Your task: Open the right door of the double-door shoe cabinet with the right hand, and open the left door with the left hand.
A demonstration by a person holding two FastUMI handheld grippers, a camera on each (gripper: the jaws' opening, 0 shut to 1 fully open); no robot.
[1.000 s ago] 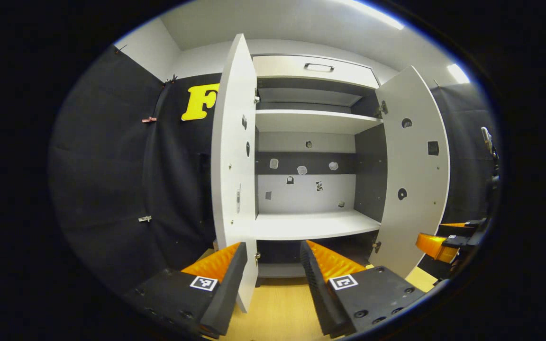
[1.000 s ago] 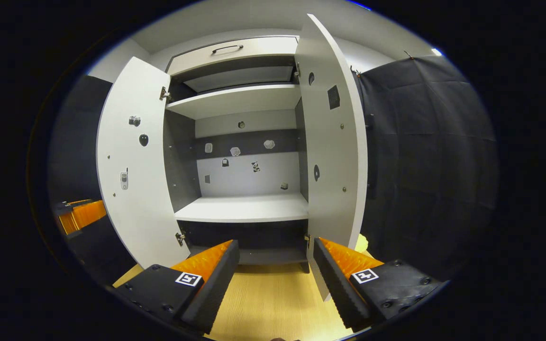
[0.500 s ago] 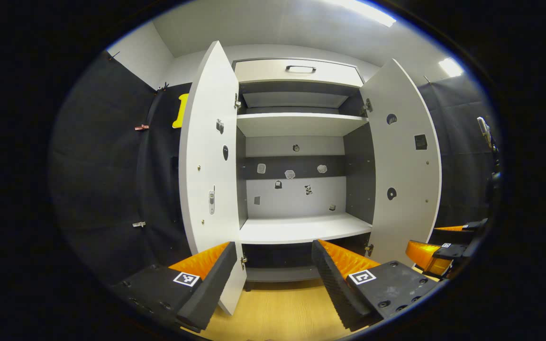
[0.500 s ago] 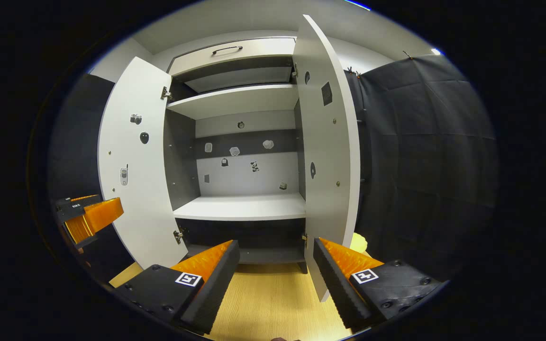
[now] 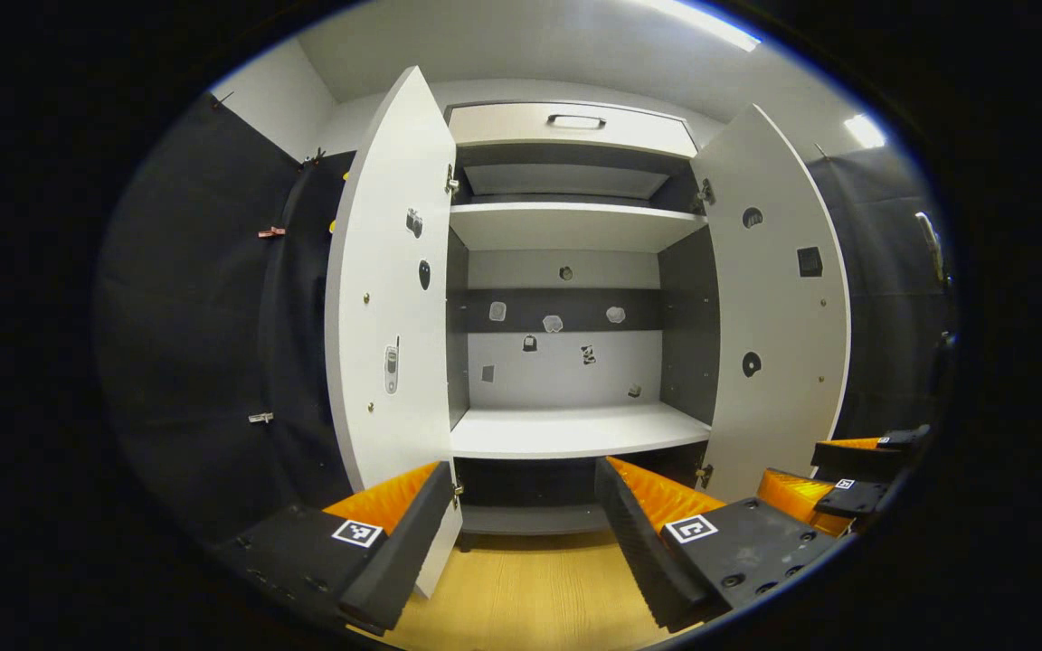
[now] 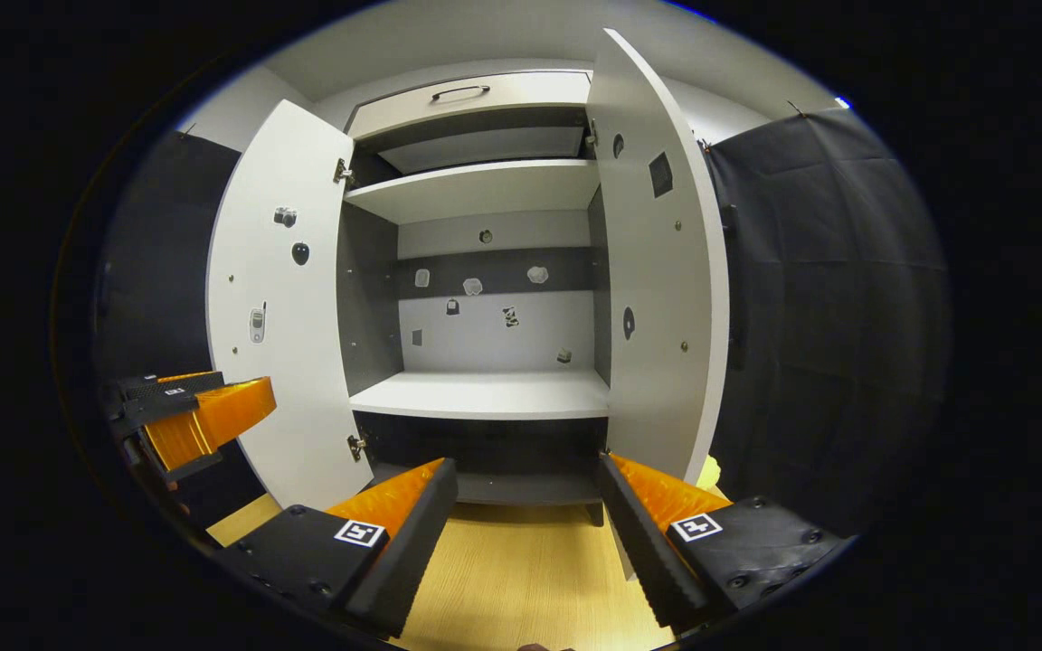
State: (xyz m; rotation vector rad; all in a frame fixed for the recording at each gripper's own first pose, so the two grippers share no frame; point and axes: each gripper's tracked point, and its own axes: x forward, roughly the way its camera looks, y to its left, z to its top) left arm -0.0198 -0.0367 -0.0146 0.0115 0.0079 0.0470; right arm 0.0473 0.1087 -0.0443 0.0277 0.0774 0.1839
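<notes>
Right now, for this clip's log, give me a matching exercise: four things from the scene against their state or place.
Things:
1. left door
2. top drawer
3. left tool
4. floor

States or places:
A. shut, above the open shelves
B. open, holding nothing
C. swung wide on its hinges
D. light wood, beneath the cabinet

Pairs: 1-C, 2-A, 3-B, 4-D

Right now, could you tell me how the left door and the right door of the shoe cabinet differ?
The left door hinges on the cabinet's left side, the right door on its right. The left door carries a phone-shaped sticker, the right door a dark square one. Both are white and swung wide open, and neither is held by a gripper.
</notes>
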